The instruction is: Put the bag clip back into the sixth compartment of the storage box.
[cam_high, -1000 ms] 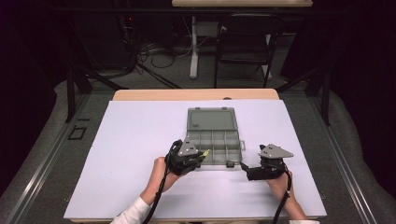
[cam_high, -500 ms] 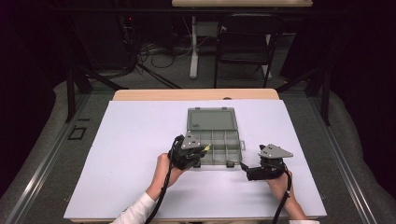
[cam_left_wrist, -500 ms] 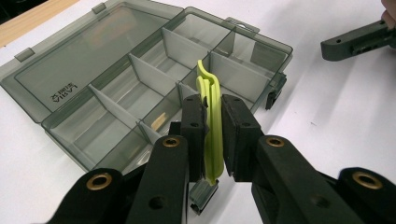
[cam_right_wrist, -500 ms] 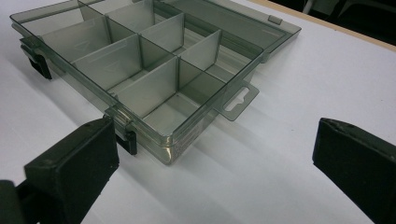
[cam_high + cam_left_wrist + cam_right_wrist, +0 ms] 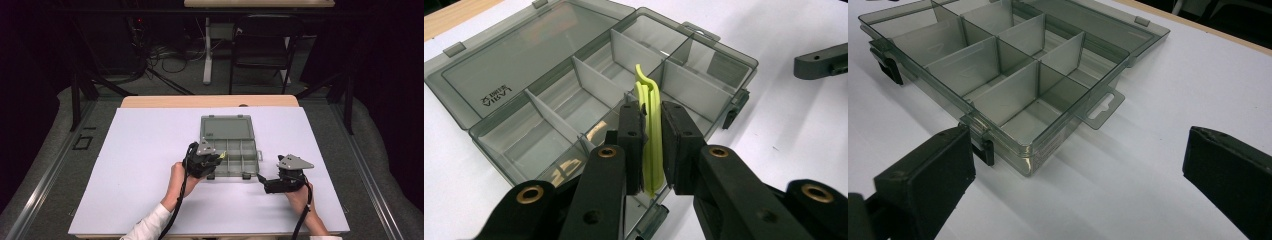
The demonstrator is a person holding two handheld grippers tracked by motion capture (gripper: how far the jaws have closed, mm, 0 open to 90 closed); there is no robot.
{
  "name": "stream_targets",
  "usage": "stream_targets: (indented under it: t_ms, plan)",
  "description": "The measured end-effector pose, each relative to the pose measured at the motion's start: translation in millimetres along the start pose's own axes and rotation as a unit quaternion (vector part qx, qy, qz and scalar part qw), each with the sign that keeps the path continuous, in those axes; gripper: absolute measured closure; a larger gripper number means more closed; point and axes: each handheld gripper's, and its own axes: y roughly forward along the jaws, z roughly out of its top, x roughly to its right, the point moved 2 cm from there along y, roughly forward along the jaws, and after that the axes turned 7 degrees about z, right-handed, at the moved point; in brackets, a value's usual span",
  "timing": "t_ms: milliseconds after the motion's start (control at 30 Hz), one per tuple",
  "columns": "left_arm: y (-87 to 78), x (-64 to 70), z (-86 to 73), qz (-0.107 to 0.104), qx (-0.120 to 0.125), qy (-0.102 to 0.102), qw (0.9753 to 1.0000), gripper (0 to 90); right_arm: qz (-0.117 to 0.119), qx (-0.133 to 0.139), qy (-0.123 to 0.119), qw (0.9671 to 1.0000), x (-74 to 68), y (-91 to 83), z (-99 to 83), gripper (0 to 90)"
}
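Observation:
A smoky grey compartment box [image 5: 230,144] lies open mid-table, its lid [image 5: 226,127] flat behind it. My left gripper [image 5: 218,159] hovers at the box's front left corner, shut on a yellow-green plastic strip [image 5: 651,131] whose curled tip rises over the dividers [image 5: 593,89]. Small tan pieces [image 5: 595,131] lie in the near compartments below the jaws. My right gripper [image 5: 266,184] rests on the table just off the box's front right corner [image 5: 1029,161], jaws wide apart with nothing between them. Its own view looks across the box's compartments [image 5: 998,65], which look bare from there.
The white tabletop [image 5: 140,165] spreads wide around the box, with a wooden edge [image 5: 210,101] at the far side. Chairs, cables and dark floor lie beyond. The right gripper's jaw [image 5: 821,61] shows far off in the left gripper view.
My left gripper has moved right and forward, from beside the box's left front edge to over its front left corner. The right gripper has stayed put.

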Motion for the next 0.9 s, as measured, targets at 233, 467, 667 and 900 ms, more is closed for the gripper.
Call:
stream_targets:
  t_ms: [233,467,667,900]
  plan:
    - [6.3,-0.9,0.0,0.004,-0.010,-0.012,0.9999,80.0,0.000,-0.001,-0.002,1.0000,-0.1,0.0,0.0,0.0]
    - [10.5,-2.6,0.2,0.002,-0.015,-0.019,0.9997,80.0,0.000,-0.001,-0.001,1.0000,0.1,0.0,-0.1,0.0]
    - [15.1,-1.4,-0.5,0.002,-0.019,-0.017,0.9997,80.0,0.002,-0.001,-0.002,1.0000,-0.1,0.3,-0.1,0.0]
    - [20.8,-1.4,-1.9,0.003,-0.025,-0.019,0.9995,79.9,0.002,-0.001,-0.002,1.0000,0.0,0.4,-0.1,0.0]
